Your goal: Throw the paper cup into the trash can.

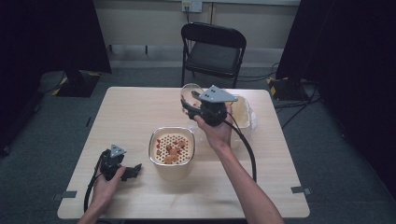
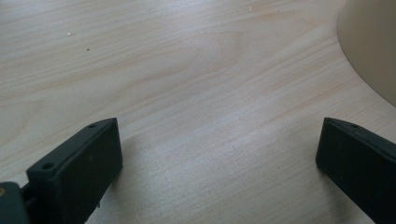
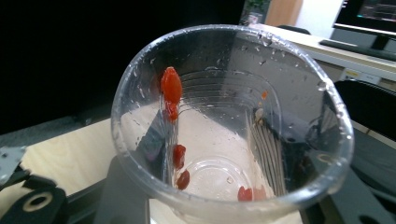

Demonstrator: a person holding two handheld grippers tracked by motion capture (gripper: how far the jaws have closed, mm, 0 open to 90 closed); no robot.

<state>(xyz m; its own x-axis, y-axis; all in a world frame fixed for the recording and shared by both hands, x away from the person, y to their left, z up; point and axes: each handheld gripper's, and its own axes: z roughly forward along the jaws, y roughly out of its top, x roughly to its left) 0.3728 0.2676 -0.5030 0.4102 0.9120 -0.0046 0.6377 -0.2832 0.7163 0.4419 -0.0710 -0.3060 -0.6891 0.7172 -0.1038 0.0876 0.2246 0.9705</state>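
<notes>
Holding a clear plastic cup (image 3: 229,130) clamped in its jaws, the right gripper (image 1: 194,106) hangs tilted beyond the strainer bowl (image 1: 172,147), a few red bits clinging inside, seemingly after pouring. Left gripper (image 1: 135,169) rests beside the bowl, jaws apart, empty.

cup (image 3: 233,140) base cut off at frame bottom; beige tub (image 2: 373,46) cropped at right edge

High view dim, corners at 10 and 2 o'clock near black; tabletop (image 1: 140,116) evenly lit from above, soft shadows. Left gripper view sharp, shadow under tongs. Right gripper view: cup (image 3: 229,126) rim blurred, bright at 1 o'clock
</notes>
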